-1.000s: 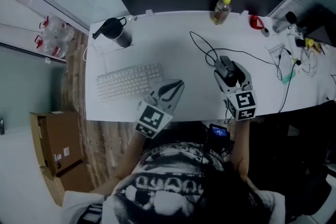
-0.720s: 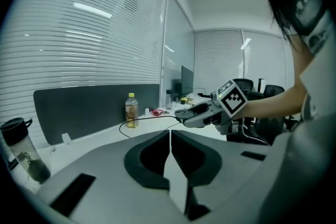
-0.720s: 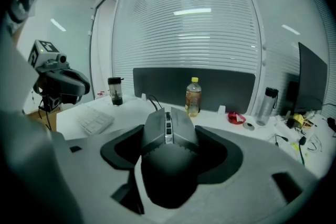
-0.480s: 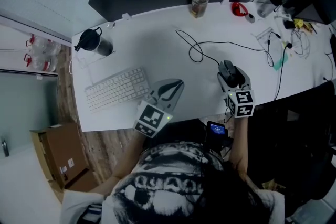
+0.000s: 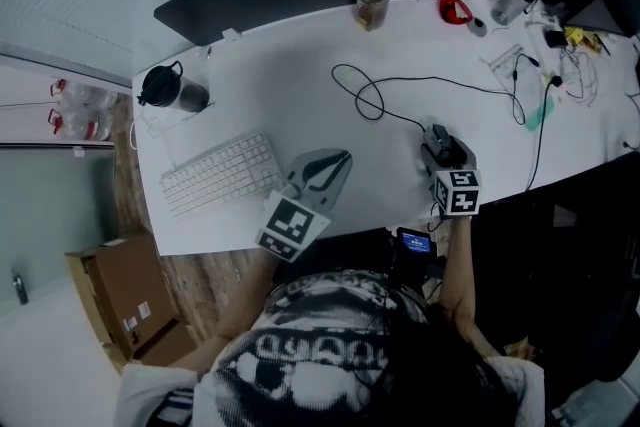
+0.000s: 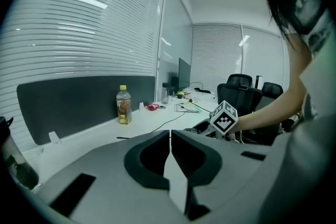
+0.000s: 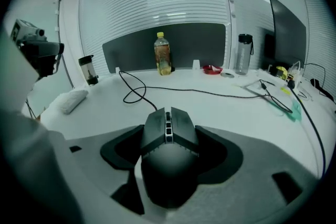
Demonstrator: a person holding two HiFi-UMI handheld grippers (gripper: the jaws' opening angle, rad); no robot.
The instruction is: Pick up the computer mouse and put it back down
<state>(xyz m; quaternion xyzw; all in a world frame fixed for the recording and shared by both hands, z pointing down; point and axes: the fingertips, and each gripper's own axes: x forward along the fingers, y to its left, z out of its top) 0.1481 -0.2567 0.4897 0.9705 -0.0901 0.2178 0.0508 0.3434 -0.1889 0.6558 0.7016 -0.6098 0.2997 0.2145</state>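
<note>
My right gripper [image 5: 441,151] is shut on the dark computer mouse [image 5: 436,141], near the white desk's [image 5: 290,85] front right edge. In the right gripper view the mouse [image 7: 169,149] fills the space between the right gripper's [image 7: 169,136] pads, low over the desk. Its black cable [image 7: 135,89] curls away across the desk top, a loop [image 5: 368,100] in the head view. My left gripper [image 5: 338,161] hovers at the desk's front middle, shut and empty, its jaws [image 6: 170,136] pressed together. The right gripper's marker cube [image 6: 224,117] shows beyond them.
A white keyboard [image 5: 218,173] lies left of the left gripper, a black tumbler [image 5: 170,88] behind it. A yellow-capped bottle [image 5: 371,1] stands at the back by the dark partition. Cables, a red item [image 5: 456,11] and small clutter crowd the back right corner.
My right gripper has come down toward the desk with the mouse still held. The left gripper has shifted only a little, and the head view has swung so the desk sits higher in frame.
</note>
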